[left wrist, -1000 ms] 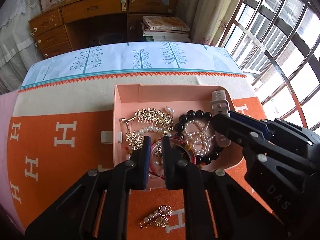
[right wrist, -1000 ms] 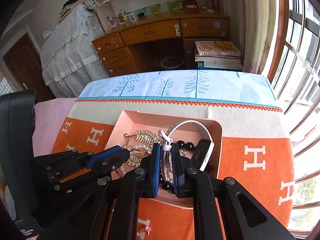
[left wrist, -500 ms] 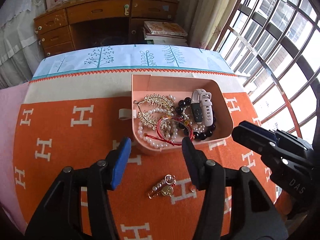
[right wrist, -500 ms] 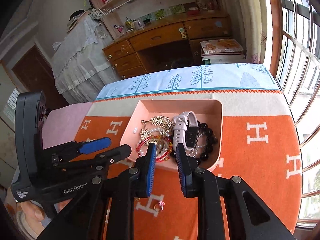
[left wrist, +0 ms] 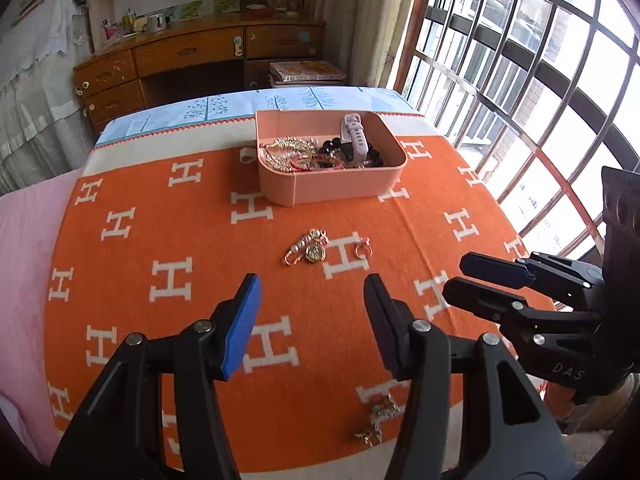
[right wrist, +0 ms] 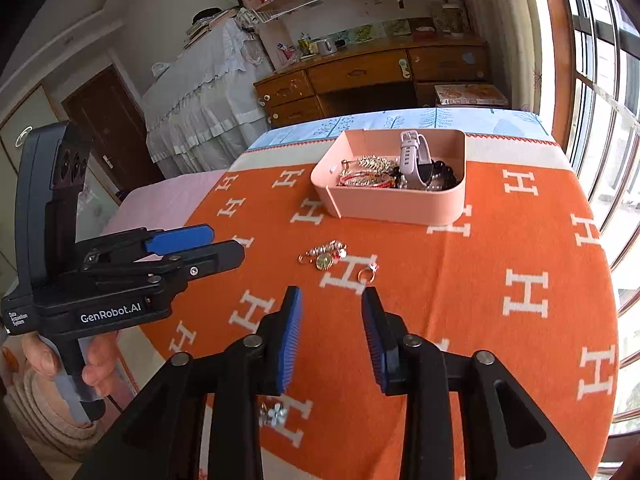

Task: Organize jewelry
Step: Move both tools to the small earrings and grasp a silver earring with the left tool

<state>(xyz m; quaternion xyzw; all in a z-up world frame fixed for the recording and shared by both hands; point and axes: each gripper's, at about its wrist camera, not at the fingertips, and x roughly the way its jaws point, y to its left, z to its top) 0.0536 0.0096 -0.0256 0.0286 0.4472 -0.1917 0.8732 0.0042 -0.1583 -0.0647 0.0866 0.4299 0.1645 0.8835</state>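
Observation:
A pink box (left wrist: pixel 332 190) (right wrist: pixel 396 208) sits on the orange cloth and holds a white smart band (left wrist: pixel 354 136) (right wrist: pixel 416 156), black beads, pearls, gold and red pieces. A gold pearl brooch (left wrist: pixel 310 246) (right wrist: pixel 326 254) and a small ring (left wrist: pixel 363 248) (right wrist: pixel 367 274) lie on the cloth in front of the box. A small gold piece (left wrist: pixel 378 420) lies near the front edge by my left gripper. My left gripper (left wrist: pixel 312 320) is open and empty, well back from the box. My right gripper (right wrist: pixel 330 332) is open and empty, just short of the ring.
The orange cloth with white H marks (left wrist: pixel 160 280) covers the table; a pink cloth (left wrist: pixel 24 240) lies at its left. A small silver trinket (right wrist: pixel 274 412) lies under my right gripper. A wooden desk (left wrist: pixel 192 60) stands behind, windows at the right.
Both grippers have opened, let go of the bracelet and the smart band in the box, and pulled back and up from it. The box now lies farther away.

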